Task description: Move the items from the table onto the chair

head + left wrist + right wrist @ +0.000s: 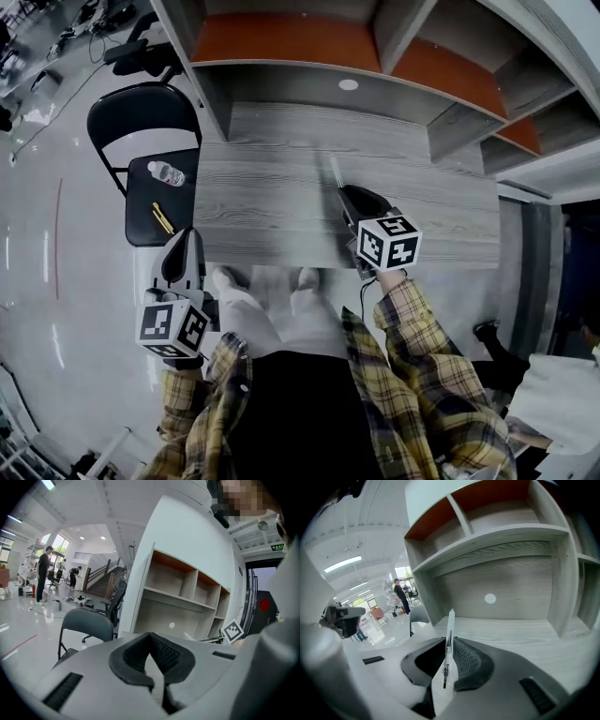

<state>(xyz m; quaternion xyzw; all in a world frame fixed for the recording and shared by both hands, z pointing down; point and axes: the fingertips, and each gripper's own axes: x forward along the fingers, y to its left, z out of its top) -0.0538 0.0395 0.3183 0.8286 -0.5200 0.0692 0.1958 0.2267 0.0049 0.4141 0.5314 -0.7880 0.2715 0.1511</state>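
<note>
The right hand-held gripper (447, 660) holds a thin white pen (449, 639) between its jaws. The pen sticks out ahead, over the grey table (272, 202). The left hand-held gripper (151, 657) has its jaws closed with nothing in them. It is by the near left corner of the table, just beside the black chair (142, 114). A small water bottle (166, 173) and a yellow pen (162, 217) lie on the chair seat. A shelf (375, 86) stands at the far side of the table.
</note>
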